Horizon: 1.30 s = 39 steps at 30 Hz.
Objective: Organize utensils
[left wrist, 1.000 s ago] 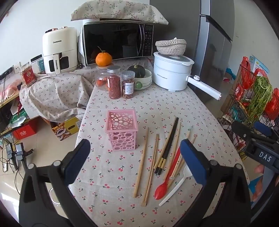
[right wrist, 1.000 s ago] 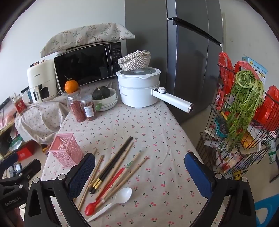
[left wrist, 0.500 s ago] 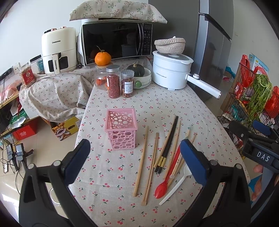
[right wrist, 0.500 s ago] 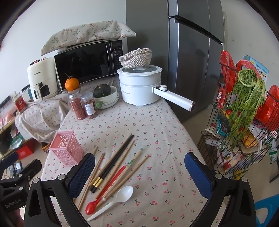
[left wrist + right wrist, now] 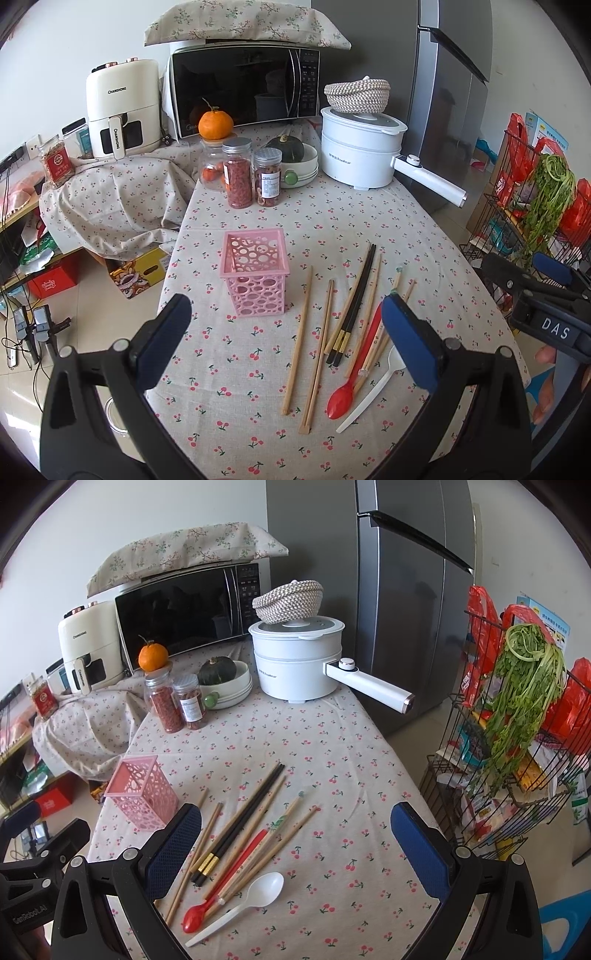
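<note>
Red spoon handle partly behind a finger; holder inside perhaps empty.

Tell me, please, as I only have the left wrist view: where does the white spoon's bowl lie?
Observer: The white spoon has its bowl on the cloth, just right of the wooden chopsticks.
Operator: Thank you. Are the right jaws open?
Observer: Yes, the right gripper is wide open, with nothing held.
</note>
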Each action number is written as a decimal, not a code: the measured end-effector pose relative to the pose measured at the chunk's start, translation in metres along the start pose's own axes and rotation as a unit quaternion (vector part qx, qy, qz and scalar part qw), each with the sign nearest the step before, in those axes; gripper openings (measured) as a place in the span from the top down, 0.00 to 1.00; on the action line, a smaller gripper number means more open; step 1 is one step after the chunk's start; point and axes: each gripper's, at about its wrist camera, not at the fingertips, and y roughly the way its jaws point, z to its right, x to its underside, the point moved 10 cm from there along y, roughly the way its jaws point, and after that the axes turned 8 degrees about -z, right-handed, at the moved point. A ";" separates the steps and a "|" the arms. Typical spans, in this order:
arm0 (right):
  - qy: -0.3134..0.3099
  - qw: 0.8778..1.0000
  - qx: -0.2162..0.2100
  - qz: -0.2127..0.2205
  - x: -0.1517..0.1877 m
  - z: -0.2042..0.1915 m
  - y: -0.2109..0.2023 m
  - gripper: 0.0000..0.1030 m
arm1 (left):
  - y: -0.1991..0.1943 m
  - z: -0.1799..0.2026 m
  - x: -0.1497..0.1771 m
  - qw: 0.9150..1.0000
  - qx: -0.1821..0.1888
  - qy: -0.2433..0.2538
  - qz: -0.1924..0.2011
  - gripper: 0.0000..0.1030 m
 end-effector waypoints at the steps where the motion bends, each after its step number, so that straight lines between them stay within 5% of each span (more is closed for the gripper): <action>1: -0.001 1.000 0.001 0.000 0.000 0.000 0.000 0.00 | 0.000 0.000 0.000 1.000 0.000 0.000 0.000 0.01; 39: 0.006 1.000 -0.004 -0.011 0.005 -0.001 0.006 0.00 | 0.000 0.004 0.001 1.000 0.000 -0.001 0.000 0.01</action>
